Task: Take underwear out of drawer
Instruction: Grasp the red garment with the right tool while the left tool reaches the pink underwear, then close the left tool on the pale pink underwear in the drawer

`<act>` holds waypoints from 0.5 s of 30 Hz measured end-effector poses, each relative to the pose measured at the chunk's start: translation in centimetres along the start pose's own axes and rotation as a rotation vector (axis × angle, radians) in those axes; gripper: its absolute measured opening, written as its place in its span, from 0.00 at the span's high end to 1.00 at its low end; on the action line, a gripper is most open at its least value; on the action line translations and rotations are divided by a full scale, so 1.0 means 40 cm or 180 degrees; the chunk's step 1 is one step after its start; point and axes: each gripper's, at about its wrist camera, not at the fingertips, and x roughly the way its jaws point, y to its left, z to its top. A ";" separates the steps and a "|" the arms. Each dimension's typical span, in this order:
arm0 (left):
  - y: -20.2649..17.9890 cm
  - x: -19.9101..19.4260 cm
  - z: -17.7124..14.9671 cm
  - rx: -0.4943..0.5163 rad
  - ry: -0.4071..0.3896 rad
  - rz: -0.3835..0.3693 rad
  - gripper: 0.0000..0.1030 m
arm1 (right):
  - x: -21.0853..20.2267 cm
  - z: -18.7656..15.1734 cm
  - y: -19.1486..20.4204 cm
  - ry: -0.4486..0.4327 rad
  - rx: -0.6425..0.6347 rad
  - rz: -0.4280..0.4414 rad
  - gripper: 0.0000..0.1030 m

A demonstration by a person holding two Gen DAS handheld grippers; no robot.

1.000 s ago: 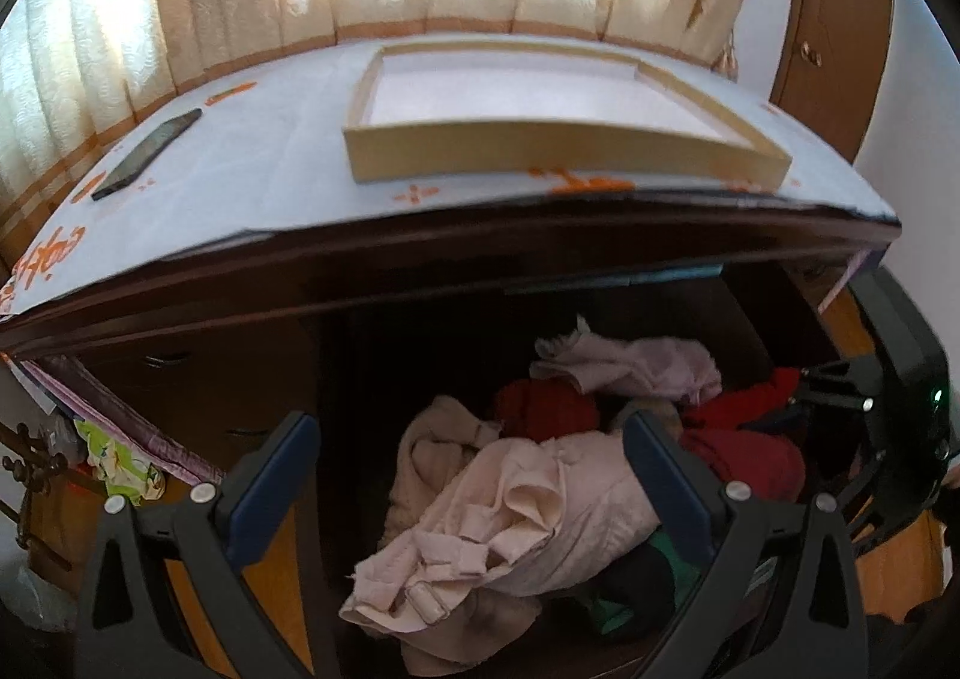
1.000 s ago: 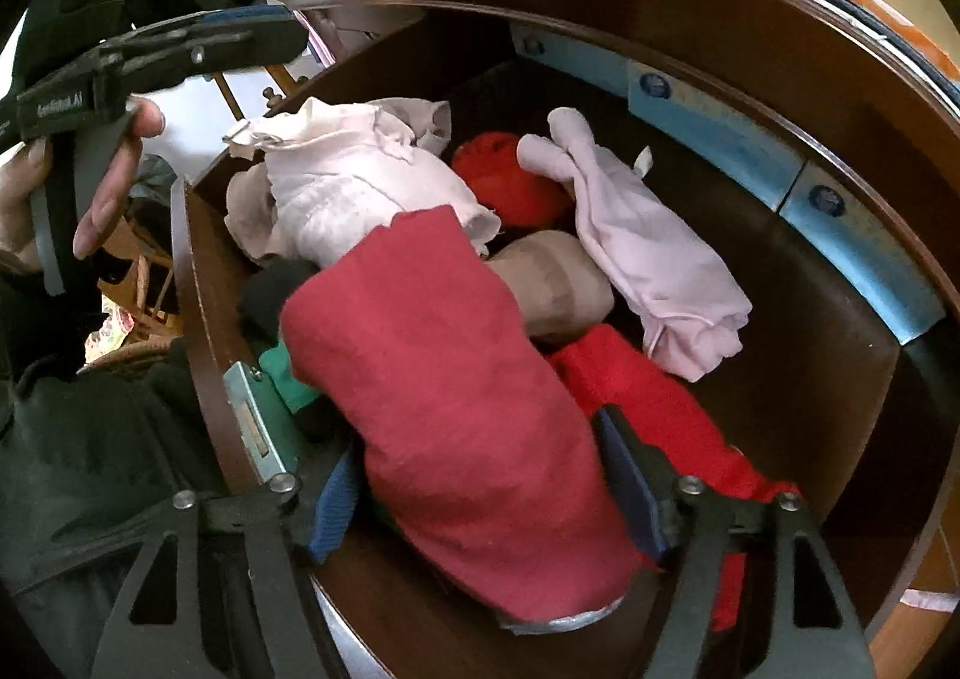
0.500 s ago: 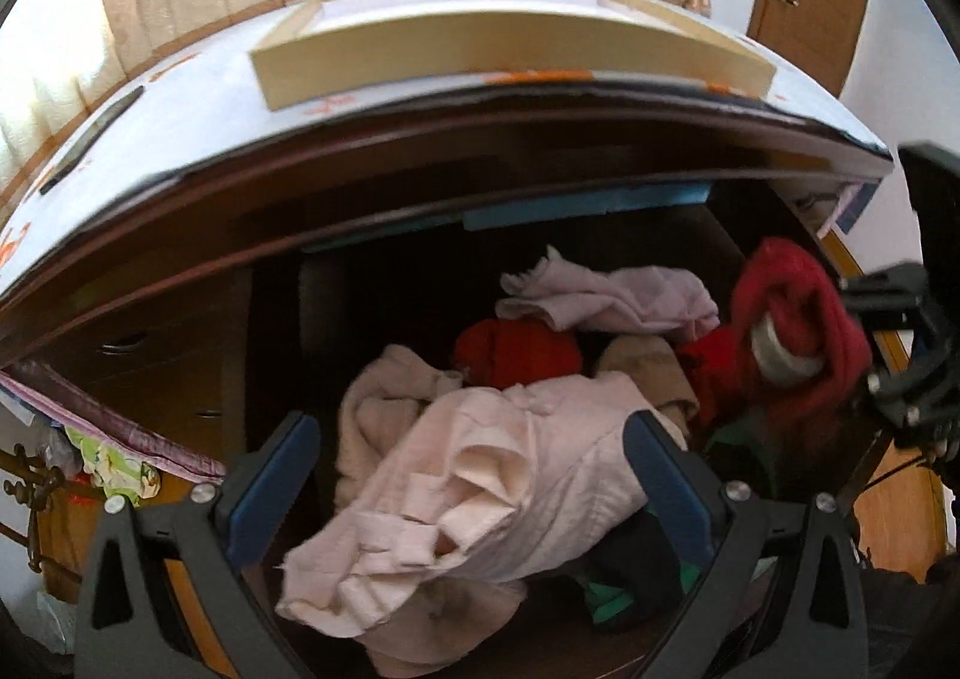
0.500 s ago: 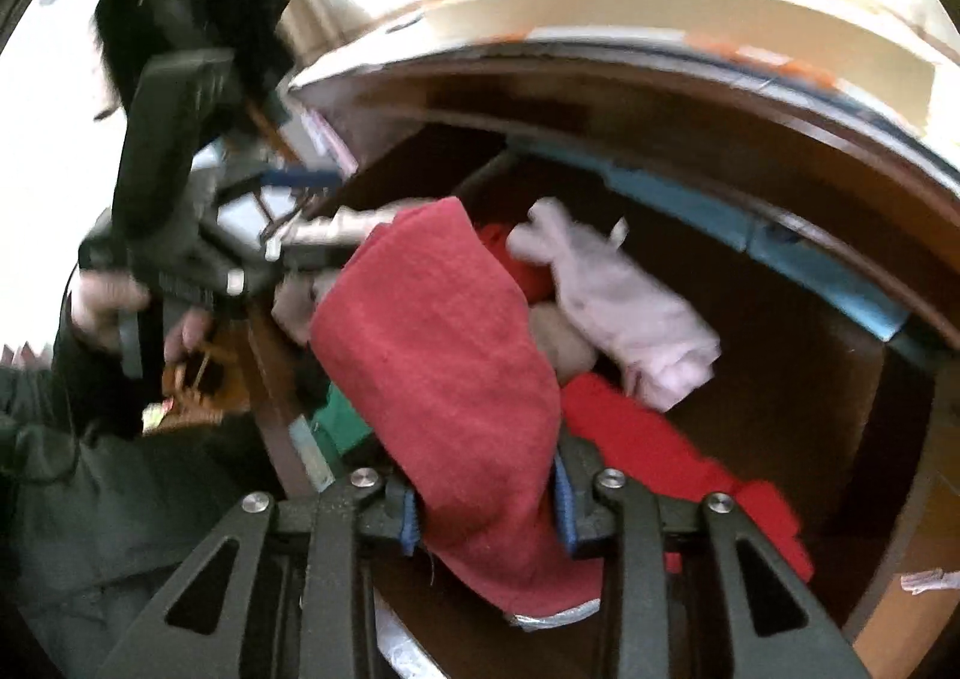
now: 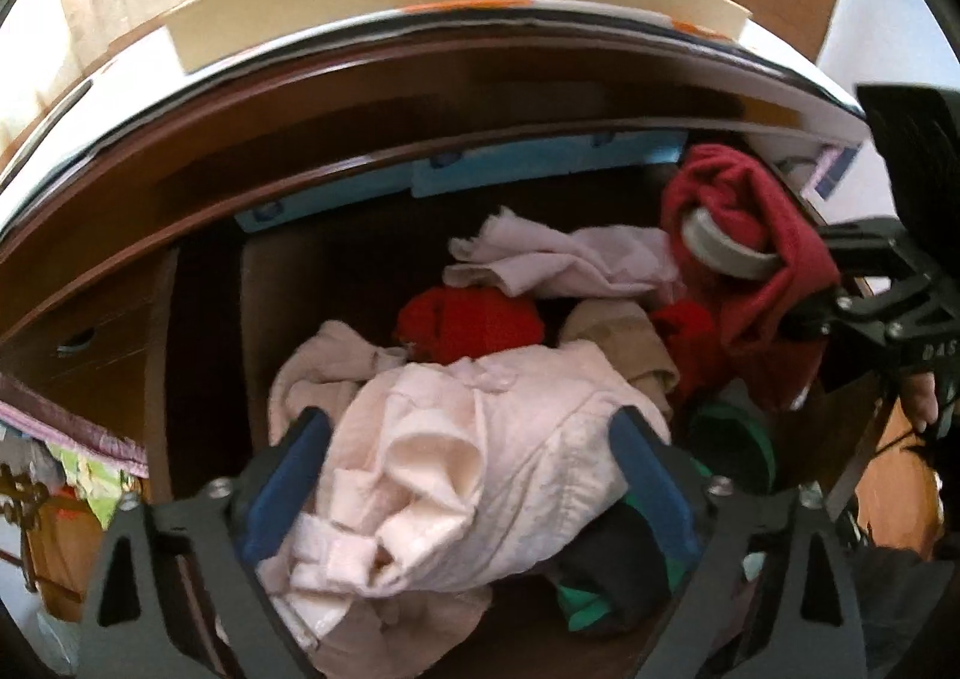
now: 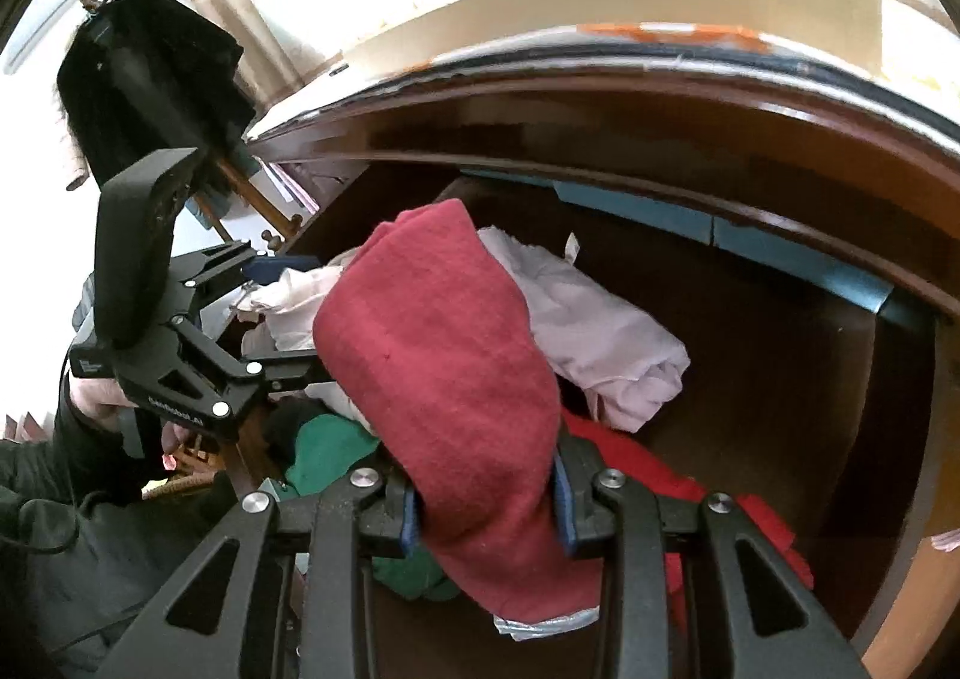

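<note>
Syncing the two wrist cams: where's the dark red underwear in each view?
Left wrist: dark red underwear at upper right, hanging from the right gripper, grey waistband showing, above the clothes in the drawer.
Right wrist: dark red underwear centre frame, clamped between the right gripper's blue pads, draping over them.
Shared landmark: the pale lilac garment lying just behind it.
</note>
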 end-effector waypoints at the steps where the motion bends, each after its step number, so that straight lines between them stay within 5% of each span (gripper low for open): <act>1: -0.004 0.003 -0.001 0.0010 0.0022 -0.0029 0.15 | 0.006 0.001 0.004 0.0040 -0.0020 -0.0004 0.66; 15: -0.005 0.013 -0.023 0.0120 -0.0043 -0.0133 0.60 | 0.018 -0.010 -0.005 0.0107 0.0049 0.0065 0.65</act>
